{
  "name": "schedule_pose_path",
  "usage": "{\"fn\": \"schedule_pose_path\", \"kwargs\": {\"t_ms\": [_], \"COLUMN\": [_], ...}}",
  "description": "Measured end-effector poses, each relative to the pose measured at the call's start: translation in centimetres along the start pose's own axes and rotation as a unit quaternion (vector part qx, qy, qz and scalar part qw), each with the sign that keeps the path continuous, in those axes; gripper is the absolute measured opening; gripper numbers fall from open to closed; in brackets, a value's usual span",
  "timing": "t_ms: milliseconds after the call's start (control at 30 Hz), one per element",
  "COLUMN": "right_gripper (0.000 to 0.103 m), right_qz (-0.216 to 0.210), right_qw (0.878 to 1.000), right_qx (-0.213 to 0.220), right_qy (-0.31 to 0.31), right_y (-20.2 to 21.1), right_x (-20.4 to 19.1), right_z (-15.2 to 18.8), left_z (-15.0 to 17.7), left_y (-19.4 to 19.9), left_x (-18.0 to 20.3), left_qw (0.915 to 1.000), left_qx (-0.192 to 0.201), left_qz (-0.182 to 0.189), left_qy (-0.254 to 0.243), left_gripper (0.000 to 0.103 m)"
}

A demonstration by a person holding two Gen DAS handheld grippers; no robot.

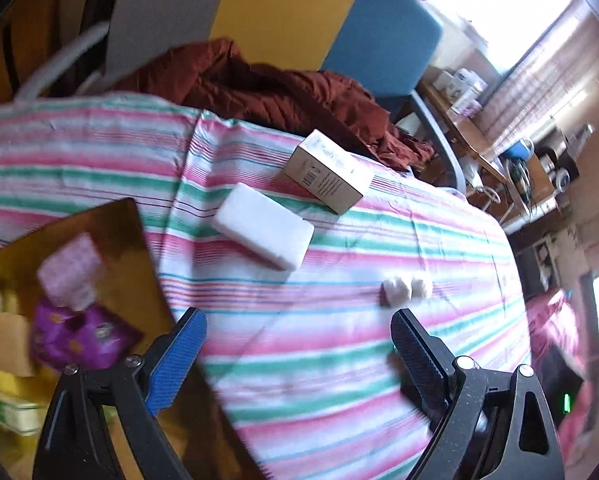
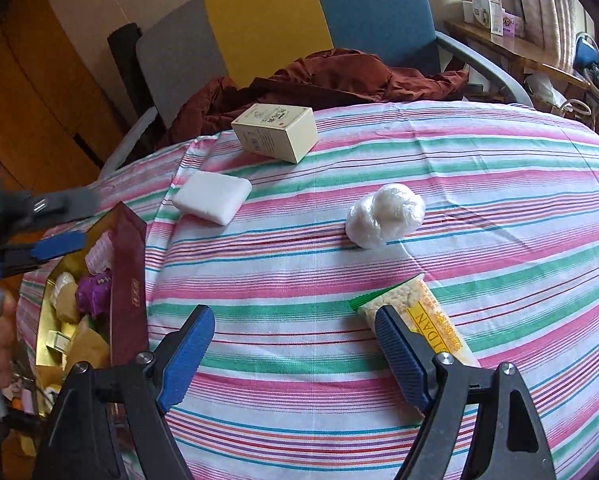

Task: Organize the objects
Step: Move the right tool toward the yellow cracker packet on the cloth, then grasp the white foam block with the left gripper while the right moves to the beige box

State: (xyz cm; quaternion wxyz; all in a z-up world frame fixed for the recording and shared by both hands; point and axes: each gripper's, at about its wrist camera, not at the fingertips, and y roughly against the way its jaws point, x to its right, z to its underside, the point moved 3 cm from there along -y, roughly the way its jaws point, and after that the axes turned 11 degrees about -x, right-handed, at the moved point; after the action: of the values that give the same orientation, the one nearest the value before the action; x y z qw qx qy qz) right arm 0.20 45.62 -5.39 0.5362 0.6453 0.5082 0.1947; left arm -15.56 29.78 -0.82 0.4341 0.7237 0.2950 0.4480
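Note:
On the striped tablecloth (image 2: 479,168) lie a white block (image 2: 212,197), a cream carton (image 2: 277,132), a white plastic-wrapped ball (image 2: 385,215) and a snack packet (image 2: 423,318). A maroon box (image 2: 128,280) with a gold inside holds several wrapped items. My right gripper (image 2: 295,344) is open and empty, its right finger over the packet. My left gripper (image 1: 299,344) is open and empty above the cloth, next to the box (image 1: 111,240); it also shows at the left edge of the right wrist view (image 2: 59,224). The block (image 1: 264,226), carton (image 1: 327,170) and ball (image 1: 405,290) show in the left wrist view.
A chair with grey, yellow and blue back panels (image 2: 267,20) stands behind the table with a rust-red garment (image 2: 327,80) heaped on it. A wooden shelf with boxes (image 2: 495,36) is at the far right. The table edge curves away on the right (image 1: 515,264).

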Motion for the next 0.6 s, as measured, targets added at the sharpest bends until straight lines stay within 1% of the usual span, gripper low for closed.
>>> {"fn": "schedule_pose_path", "kwargs": {"t_ms": [100, 200, 233, 300, 333, 367, 433, 500, 533, 600], "right_gripper": [0.084, 0.084, 0.084, 0.084, 0.084, 0.084, 0.085, 0.085, 0.086, 0.087], "right_qz": [-0.012, -0.029, -0.039, -0.062, -0.083, -0.095, -0.123, -0.135, -0.140, -0.152], "right_qw": [1.000, 0.998, 0.997, 0.991, 0.982, 0.976, 0.952, 0.933, 0.926, 0.920], "right_qx": [0.012, 0.036, 0.050, 0.082, 0.107, 0.123, 0.160, 0.178, 0.181, 0.176], "right_qy": [-0.006, -0.031, -0.048, -0.091, -0.129, -0.156, -0.230, -0.281, -0.301, -0.314], "right_y": [0.7, 2.0, 2.6, 4.1, 5.0, 5.6, 6.7, 7.2, 7.2, 6.9], "right_x": [0.3, 1.3, 2.1, 3.9, 5.6, 6.8, 10.2, 12.5, 13.4, 13.9], "right_z": [-0.1, -0.4, -0.5, -0.6, -0.5, -0.5, 0.0, 0.5, 0.7, 0.7], "left_z": [-2.1, -4.1, -4.7, -5.7, -6.1, -6.6, -7.3, -7.7, -7.9, -8.0], "left_y": [-2.2, -4.7, -5.6, -6.6, -6.9, -7.3, -8.5, -9.1, -9.5, -10.4], "left_x": [-0.1, -0.6, -1.0, -1.9, -2.1, -2.3, -2.9, -3.1, -3.0, -3.0], "left_qw": [0.9995, 0.9975, 0.9963, 0.9929, 0.9919, 0.9911, 0.9877, 0.9863, 0.9858, 0.9848], "left_qx": [-0.009, -0.029, -0.037, -0.032, -0.029, -0.029, -0.037, -0.034, -0.036, -0.043], "left_qz": [-0.012, -0.020, -0.025, -0.030, -0.032, -0.037, -0.053, -0.069, -0.071, -0.077], "left_qy": [0.028, 0.061, 0.073, 0.111, 0.119, 0.124, 0.143, 0.146, 0.148, 0.149], "left_gripper": [0.094, 0.094, 0.094, 0.094, 0.095, 0.095, 0.095, 0.096, 0.096, 0.096]}}
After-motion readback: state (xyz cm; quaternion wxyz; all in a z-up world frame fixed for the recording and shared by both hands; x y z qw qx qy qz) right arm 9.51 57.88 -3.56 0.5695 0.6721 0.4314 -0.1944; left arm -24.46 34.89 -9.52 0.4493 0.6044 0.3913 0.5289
